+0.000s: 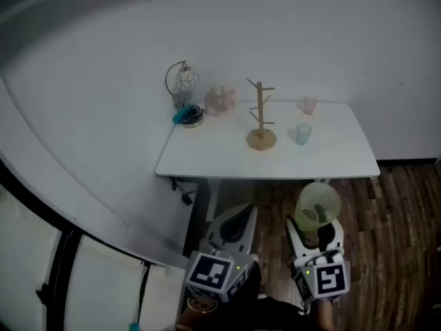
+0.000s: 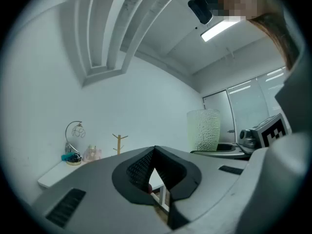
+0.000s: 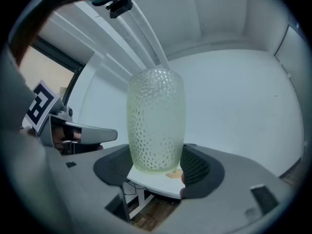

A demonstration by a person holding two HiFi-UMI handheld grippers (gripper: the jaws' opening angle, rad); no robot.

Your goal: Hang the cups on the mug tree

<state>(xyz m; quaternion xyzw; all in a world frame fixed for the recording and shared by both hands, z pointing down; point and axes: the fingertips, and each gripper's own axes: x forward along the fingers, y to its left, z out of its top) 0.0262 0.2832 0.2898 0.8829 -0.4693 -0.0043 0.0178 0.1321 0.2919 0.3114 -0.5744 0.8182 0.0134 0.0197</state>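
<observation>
Dimpled green cup point(image 3: 156, 121), upright, mid-air

Held level side by side: the grey left gripper point(image 1: 239, 216), jaws together and empty; the grey right gripper point(image 1: 318, 227) clamping a pale green dimpled cup point(image 3: 156, 121).

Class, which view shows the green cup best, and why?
The right gripper view: the cup fills it, upright between the jaws, dimples clear. The head view shows the cup small, from above; the left gripper view shows it side-on, farther off.

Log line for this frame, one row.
right gripper: shut on green cup, upright | left gripper: shut, empty | mug tree: bare, on table | pink cup, blue cup: standing beside tree
</observation>
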